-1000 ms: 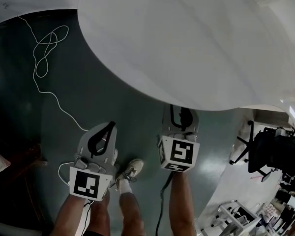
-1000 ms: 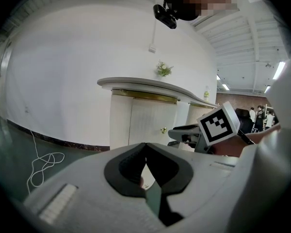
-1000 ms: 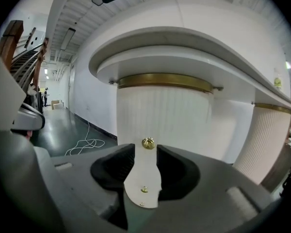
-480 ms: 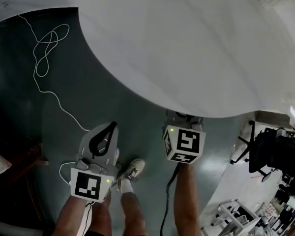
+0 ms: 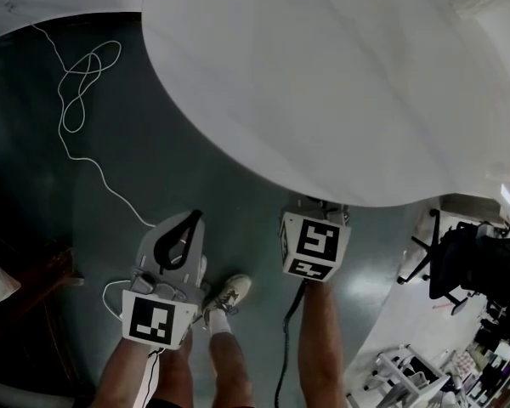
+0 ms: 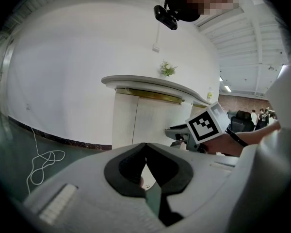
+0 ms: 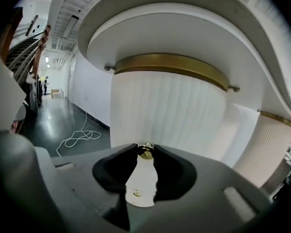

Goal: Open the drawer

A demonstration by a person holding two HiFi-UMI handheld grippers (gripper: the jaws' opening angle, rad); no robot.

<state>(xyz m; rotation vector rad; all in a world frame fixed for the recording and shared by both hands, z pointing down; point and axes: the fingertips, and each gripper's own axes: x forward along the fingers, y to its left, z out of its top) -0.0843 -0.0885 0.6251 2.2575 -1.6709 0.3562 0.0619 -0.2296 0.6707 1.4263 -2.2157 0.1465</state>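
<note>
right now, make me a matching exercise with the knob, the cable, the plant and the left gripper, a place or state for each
1 knob
2 cable
3 plant
4 left gripper

A looped on the floor
B shut, empty
C on the white ribbed panel
D on top of the counter

Pairs: 1-C, 2-A, 3-D, 4-B

Bright white counter over a murky floor, with heavy fisheye bending

In the head view the white countertop (image 5: 340, 83) is evenly washed with light, while the dark green floor (image 5: 153, 168) stays dim with a faint sheen. Both gripper views fall to black at their round edges and bow straight lines. Ceiling lights (image 6: 227, 88) glare at the right, and the brass knob (image 7: 145, 152) glints, slightly soft.
</note>
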